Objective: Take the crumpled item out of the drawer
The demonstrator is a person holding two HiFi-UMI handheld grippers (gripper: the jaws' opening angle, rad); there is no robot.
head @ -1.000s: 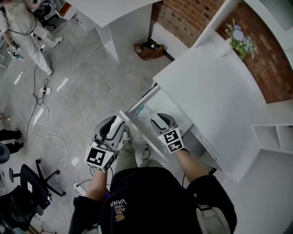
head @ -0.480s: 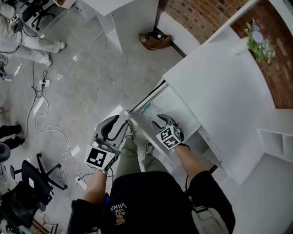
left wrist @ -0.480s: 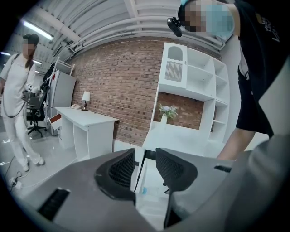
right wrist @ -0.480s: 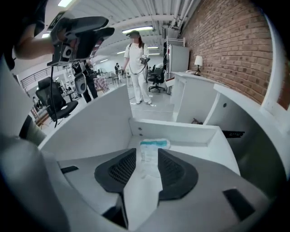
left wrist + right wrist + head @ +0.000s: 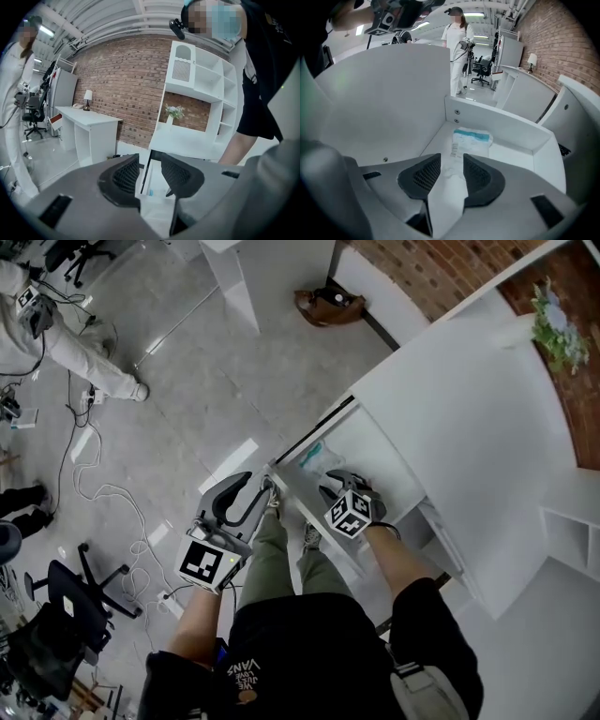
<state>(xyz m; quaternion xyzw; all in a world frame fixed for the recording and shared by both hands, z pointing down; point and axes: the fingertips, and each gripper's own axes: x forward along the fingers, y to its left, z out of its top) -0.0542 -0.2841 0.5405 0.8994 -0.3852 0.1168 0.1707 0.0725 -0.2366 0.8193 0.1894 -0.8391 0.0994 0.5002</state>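
Drawer [image 5: 292, 488] is pulled out from under the white bench [image 5: 459, 399], front panel toward the person holding the claws.

Packet [image 5: 311, 456]: white, crumpled, teal stripe across one end. It lies flat on the drawer floor at the end away from the right claw, close to the end wall.

Right claw [image 5: 336, 486] is down inside the drawer, pointing along it. In the right gripper view the right claw [image 5: 451, 161] has its jaws apart with a narrow gap. The packet [image 5: 471, 140] sits straight ahead, and its wrinkled near end runs into the gap at the jaw tips. Not clamped. Can't tell whether either pad touches it, white on white. The drawer [image 5: 393, 93] side wall fills the left of that view.

Left claw [image 5: 255, 495] is outside the drawer, over the floor [image 5: 187, 409], tips just beside the outer corner of the drawer front. In the left gripper view the left claw [image 5: 150, 164] has its jaws apart with nothing between them. The open drawer [image 5: 151, 187] shows through the gap.

Other stuff:
- flowers [image 5: 555, 329] at the far edge of the bench, also seen in the left gripper view [image 5: 174, 111]
- brown bag [image 5: 328, 306] on the floor by the brick wall [image 5: 422, 268]
- cables [image 5: 84, 474] and a black chair [image 5: 66, 606] on the floor, well off to the left
- person in white [image 5: 56, 324] standing well apart, top left
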